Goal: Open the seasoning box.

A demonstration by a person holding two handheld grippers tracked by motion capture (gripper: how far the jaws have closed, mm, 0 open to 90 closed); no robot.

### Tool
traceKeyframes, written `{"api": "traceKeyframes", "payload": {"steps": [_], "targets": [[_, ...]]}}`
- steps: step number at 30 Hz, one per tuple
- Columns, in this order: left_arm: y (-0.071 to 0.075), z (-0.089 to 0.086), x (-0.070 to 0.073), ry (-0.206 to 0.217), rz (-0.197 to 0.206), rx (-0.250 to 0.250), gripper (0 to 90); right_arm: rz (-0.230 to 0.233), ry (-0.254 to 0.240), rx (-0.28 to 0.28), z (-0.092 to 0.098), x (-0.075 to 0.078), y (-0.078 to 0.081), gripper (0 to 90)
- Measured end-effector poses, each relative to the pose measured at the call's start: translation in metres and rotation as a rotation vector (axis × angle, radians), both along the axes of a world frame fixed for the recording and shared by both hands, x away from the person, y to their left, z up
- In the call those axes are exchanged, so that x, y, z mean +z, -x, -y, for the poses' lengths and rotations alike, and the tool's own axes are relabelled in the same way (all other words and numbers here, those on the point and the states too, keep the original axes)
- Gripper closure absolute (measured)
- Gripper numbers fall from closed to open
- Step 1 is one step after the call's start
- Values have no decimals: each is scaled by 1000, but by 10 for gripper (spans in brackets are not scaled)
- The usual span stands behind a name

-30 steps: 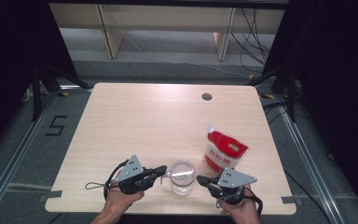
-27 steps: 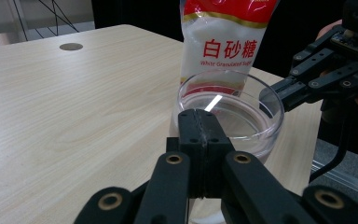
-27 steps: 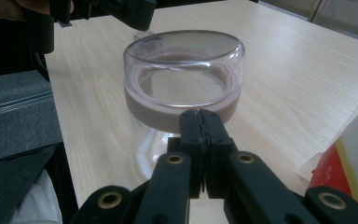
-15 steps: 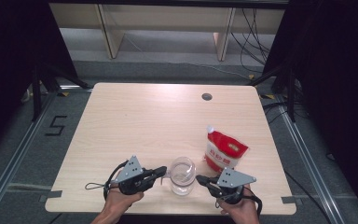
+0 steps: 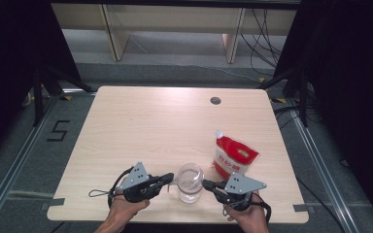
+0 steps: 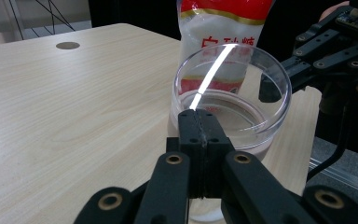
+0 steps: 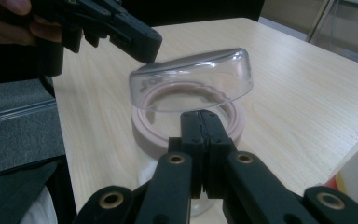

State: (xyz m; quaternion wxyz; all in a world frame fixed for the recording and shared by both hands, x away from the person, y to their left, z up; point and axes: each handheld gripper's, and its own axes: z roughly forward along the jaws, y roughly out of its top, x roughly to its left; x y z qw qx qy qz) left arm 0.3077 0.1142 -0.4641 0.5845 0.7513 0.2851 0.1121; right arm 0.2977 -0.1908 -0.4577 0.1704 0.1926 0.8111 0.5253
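Observation:
A clear jar [image 5: 190, 183] with a pinkish rim [image 7: 142, 128] stands near the table's front edge. Its clear domed lid [image 7: 191, 81] sits tilted above the rim. My left gripper [image 5: 171, 177] is shut, and its tips [image 6: 200, 116] rest against the lid's near edge. My right gripper [image 5: 205, 183] comes in from the opposite side, also shut, with its tips [image 7: 200, 115] at the lid's lower edge. Nothing is clamped between either pair of jaws. A red and white pouch [image 5: 234, 156] stands upright just behind and to the right of the jar.
The wooden table [image 5: 150, 126] has a round cable hole [image 5: 215, 101] near its far edge. Pale shelving [image 5: 111, 29] stands beyond the table. The person's hands sit at the front edge, beside dark floor and metal rails.

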Motion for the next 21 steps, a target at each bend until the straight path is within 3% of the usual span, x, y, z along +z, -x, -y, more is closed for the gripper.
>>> {"api": "traceKeyframes", "payload": {"steps": [1, 2, 3, 5, 8, 9, 10, 14, 17, 21], "targets": [[0, -2, 2, -12, -8, 4, 871, -3, -4, -13, -1, 0, 1, 900], [-1, -4, 4, -2, -13, -16, 796, -14, 0, -10, -2, 2, 2, 900], [-3, -7, 6, -7, -18, -43, 796, -14, 0, -10, -2, 2, 2, 900], [0, -11, 8, -31, -25, -35, 731, -1, 5, -10, -3, 3, 1, 900], [2, -15, 3, -62, -31, -42, 648, -2, -13, -24, -5, 4, 1, 900], [2, -15, 0, -70, -34, -39, 628, 27, 3, -3, -4, 5, -1, 900], [3, -16, -2, -84, -41, -37, 600, -1, -17, -3, -6, 5, 1, 899], [5, -15, -7, -148, -62, -37, 405, 5, -14, -2, -9, 10, 2, 897], [6, -15, -9, -158, -57, -46, 358, 9, -19, 0, -11, 11, 2, 895], [8, -16, -13, -229, -32, -51, 259, 21, -15, 10, -13, 12, 2, 892]]}}
